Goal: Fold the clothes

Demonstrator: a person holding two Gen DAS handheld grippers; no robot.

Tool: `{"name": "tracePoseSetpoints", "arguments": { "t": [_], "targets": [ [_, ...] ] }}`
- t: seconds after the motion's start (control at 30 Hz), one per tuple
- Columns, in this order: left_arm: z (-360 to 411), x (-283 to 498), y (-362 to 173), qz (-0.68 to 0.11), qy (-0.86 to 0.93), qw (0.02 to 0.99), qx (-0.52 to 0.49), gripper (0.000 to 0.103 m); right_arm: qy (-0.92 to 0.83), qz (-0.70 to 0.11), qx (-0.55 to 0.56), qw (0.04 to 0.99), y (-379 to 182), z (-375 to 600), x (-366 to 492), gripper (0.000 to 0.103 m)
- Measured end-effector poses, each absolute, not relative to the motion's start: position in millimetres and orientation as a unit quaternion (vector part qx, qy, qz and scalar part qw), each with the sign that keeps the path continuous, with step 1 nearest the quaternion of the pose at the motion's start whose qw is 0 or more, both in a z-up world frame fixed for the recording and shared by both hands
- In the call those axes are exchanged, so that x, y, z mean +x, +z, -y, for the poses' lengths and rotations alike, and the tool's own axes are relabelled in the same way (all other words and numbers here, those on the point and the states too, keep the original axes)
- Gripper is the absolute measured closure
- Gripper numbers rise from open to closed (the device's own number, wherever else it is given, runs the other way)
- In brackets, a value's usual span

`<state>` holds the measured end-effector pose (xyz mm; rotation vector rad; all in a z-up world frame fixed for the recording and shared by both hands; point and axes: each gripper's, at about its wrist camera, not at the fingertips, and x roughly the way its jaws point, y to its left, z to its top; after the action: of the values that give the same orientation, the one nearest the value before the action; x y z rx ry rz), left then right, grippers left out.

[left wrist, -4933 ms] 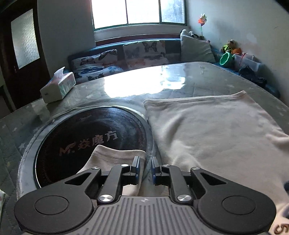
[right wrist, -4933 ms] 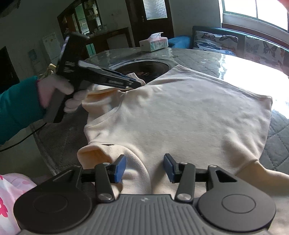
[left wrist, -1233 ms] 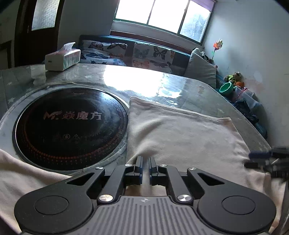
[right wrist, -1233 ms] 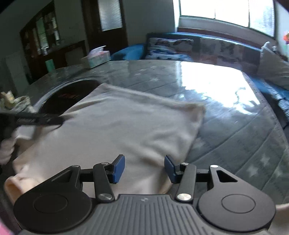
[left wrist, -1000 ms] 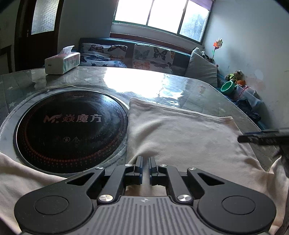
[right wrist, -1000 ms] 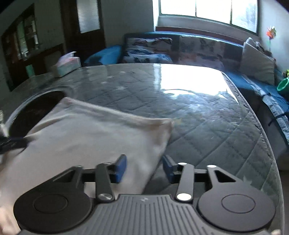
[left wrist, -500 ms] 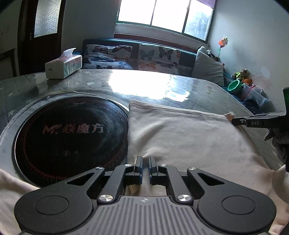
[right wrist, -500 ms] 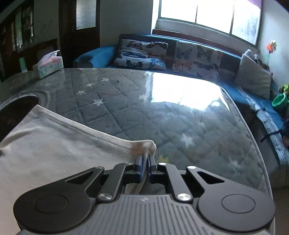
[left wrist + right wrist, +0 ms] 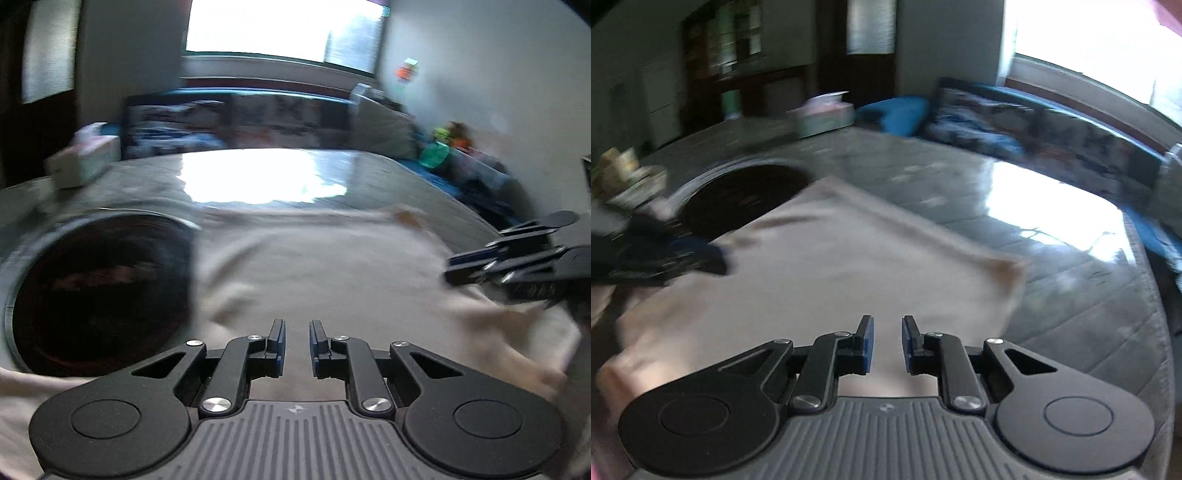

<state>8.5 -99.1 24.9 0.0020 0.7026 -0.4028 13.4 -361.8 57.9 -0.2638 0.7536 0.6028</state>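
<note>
Both views blurred.

Left gripper (image 9: 297, 345): jaws just been opening, narrow gap, nothing between, released, above near part of cream garment (image 9: 332, 273).

Right gripper (image 9: 886, 343): jaws just been opening, narrow gap, nothing clamped, released, above same garment.

Cream garment: lies flat on quilted table (image 9: 1071, 280), just right of black round cooktop (image 9: 99, 291), edge overlapping its rim.

Writing on cooktop: smeared, cannot read.

Beyond cooktop: tissue box (image 9: 83, 166) on table. Behind table: sofa (image 9: 236, 118), window (image 9: 280, 27).

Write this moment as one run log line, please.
left gripper: open, just opening, empty | right gripper: open, just opening, empty | cream garment: flat on table
</note>
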Motion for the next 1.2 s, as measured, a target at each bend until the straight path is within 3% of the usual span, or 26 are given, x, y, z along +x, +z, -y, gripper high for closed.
{"name": "tracePoseSetpoints", "arguments": {
  "t": [0.13, 0.23, 0.4, 0.73, 0.97, 1.2],
  "targets": [
    [116, -18, 20, -0.342, -0.24, 0.908, 0.025, 0.086, 0.319, -0.371, -0.129, 0.863, 51, 353, -33, 0.084],
    [124, -35, 15, -0.34, -0.257, 0.904, 0.034, 0.079, 0.323, -0.366, -0.14, 0.861, 49, 349, -64, 0.076],
    [138, -60, 10, -0.312, -0.257, 0.911, 0.077, 0.069, 0.31, -0.354, -0.151, 0.87, 41, 351, -102, 0.074],
    [142, -53, 27, -0.299, -0.257, 0.915, 0.08, 0.068, 0.171, -0.328, -0.039, 0.928, 63, 431, -125, 0.072],
    [171, -58, 33, -0.286, -0.307, 0.904, 0.085, 0.068, -0.062, -0.326, 0.014, 0.943, 52, 518, -122, 0.072],
    [200, -64, 29, -0.284, -0.351, 0.886, 0.105, 0.068, -0.115, -0.34, 0.048, 0.932, 38, 553, -122, 0.072]
  ]
}}
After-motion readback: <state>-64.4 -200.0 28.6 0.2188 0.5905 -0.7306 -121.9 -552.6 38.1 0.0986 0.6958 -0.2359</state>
